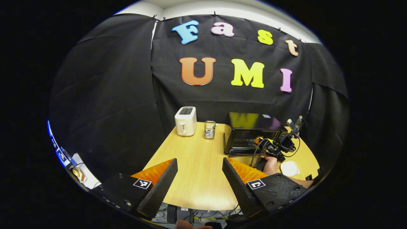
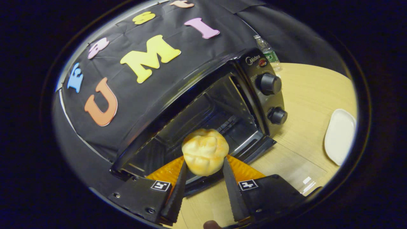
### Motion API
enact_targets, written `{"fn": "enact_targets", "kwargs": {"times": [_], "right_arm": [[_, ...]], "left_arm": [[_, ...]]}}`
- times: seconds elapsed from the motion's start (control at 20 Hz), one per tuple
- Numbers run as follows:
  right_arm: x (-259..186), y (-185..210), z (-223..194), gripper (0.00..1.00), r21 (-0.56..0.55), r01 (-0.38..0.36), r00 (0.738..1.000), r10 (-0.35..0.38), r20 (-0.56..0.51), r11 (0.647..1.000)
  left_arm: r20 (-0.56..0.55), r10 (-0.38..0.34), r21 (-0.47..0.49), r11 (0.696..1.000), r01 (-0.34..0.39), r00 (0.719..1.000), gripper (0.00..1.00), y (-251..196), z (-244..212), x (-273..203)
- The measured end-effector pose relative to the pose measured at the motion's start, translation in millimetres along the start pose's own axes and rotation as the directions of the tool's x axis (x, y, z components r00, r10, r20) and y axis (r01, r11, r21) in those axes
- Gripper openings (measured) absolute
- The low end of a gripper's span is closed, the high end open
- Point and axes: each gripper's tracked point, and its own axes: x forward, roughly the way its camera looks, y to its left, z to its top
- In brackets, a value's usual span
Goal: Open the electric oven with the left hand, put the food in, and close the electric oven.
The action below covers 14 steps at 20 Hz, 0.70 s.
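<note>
the electric oven (image 2: 203,105) is already opened, its door lowered onto the bench (image 2: 305,95). the bun (image 2: 205,156) is gripped between both fingers of the right hand-held gripper (image 2: 203,171), held just before the cavity. the left hand-held gripper (image 1: 199,178) is held wide apart, empty. placing and closing are left.

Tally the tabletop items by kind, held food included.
Appliances: 2, electric oven, toaster
Food: 1, bun in the right gripper
Dishes: 1, white plate
Racks: 1, metal rack
Bottles: 1, water bottle
Total: 6
</note>
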Motion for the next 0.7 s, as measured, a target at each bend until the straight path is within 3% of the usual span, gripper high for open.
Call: {"fn": "enact_targets", "kwargs": {"times": [0.3,0.7], "right_arm": [[24.7,4.4,5.6,0.65,-0.002,0.018,0.998,-0.018,0.06,1.0],[34.1,6.8,-1.5,0.74,-0.051,0.016,0.999,-0.014,0.05,0.999]], "left_arm": [[-0.006,0.008,0.029,1.0,-0.008,1.0,0.93,11.9,-2.9,-0.7],[-0.001,0.01,-0.005,1.0,-0.01,1.0,0.94,18.8,-10.4,-11.8]]}}
